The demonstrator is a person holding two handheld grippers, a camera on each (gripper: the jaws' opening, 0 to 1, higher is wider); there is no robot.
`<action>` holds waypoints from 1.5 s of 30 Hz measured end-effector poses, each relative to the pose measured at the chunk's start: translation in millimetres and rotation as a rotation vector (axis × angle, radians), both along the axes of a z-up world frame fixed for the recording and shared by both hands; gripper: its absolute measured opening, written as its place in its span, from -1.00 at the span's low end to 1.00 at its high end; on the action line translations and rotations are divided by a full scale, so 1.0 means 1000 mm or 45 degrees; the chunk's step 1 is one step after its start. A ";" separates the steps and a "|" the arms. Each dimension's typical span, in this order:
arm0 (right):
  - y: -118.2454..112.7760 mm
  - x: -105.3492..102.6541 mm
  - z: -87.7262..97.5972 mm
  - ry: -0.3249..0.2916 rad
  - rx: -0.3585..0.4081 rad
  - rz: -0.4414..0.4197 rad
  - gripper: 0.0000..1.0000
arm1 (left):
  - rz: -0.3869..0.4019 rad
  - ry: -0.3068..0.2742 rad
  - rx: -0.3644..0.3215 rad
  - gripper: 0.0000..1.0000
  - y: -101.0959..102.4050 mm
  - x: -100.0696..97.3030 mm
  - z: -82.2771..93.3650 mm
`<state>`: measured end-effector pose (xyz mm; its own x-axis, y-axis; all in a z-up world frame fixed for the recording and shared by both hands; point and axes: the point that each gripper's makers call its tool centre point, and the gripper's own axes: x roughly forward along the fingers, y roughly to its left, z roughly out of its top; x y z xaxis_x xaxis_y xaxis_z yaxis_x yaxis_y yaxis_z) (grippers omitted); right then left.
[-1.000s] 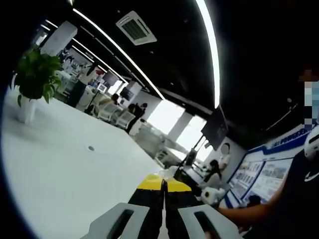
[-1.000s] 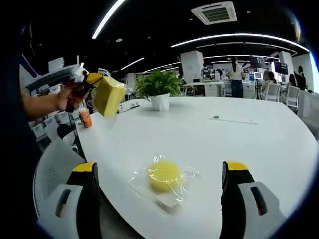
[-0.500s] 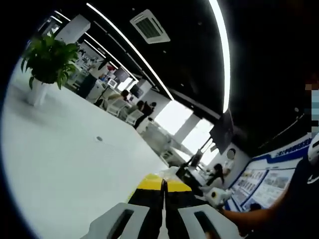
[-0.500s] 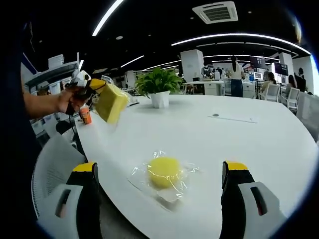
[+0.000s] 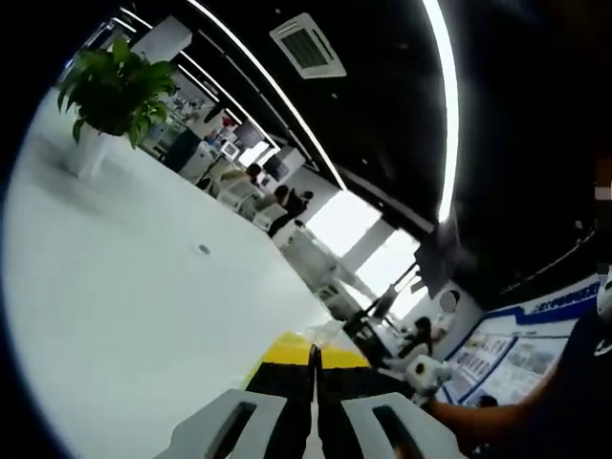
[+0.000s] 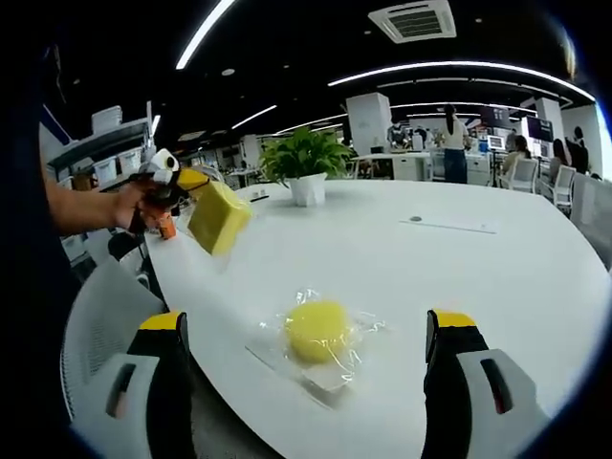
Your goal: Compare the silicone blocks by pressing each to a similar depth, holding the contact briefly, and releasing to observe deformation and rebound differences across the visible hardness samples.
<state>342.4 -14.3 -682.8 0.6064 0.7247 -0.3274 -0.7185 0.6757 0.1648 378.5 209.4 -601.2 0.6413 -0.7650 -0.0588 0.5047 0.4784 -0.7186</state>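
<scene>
Unlabelled, left gripper point(image 6: 196, 180) clamps yellow block point(image 6: 219, 217).

In the right gripper view the left gripper point(image 6: 196, 182), pinched on the square yellow block point(image 6: 219, 217), has come down and slightly toward the table point(image 6: 497, 277): a second ago the block hung level with the plant point(image 6: 304, 164), and now it sits lower, its bottom edge just over the white top. The holding hand point(image 6: 134, 203) has dropped with it. In the left gripper view the whole scene has swung, the plant point(image 5: 113, 96) sliding up and to the right, which is the camera tilting with that hand.
</scene>
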 end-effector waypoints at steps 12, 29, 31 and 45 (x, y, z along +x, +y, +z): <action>0.002 -0.001 -0.003 0.021 0.002 0.002 0.93 | 0.023 0.103 0.011 -1.00 0.006 0.002 -0.036; 0.003 -0.006 -0.007 0.049 -0.004 0.004 0.93 | 0.094 0.201 0.012 -1.00 0.020 0.005 -0.067; 0.002 -0.007 -0.007 0.051 -0.003 0.003 0.93 | 0.118 0.223 0.014 -1.00 0.025 0.008 -0.074; 0.001 -0.008 -0.004 0.051 0.006 -0.007 0.93 | 0.281 0.321 0.012 -1.00 0.057 0.024 -0.111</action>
<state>334.1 -13.6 -687.3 0.5966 0.7231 -0.3480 -0.7076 0.6786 0.1970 402.5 266.0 -711.8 0.7559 -0.6080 -0.2427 0.1954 0.5633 -0.8028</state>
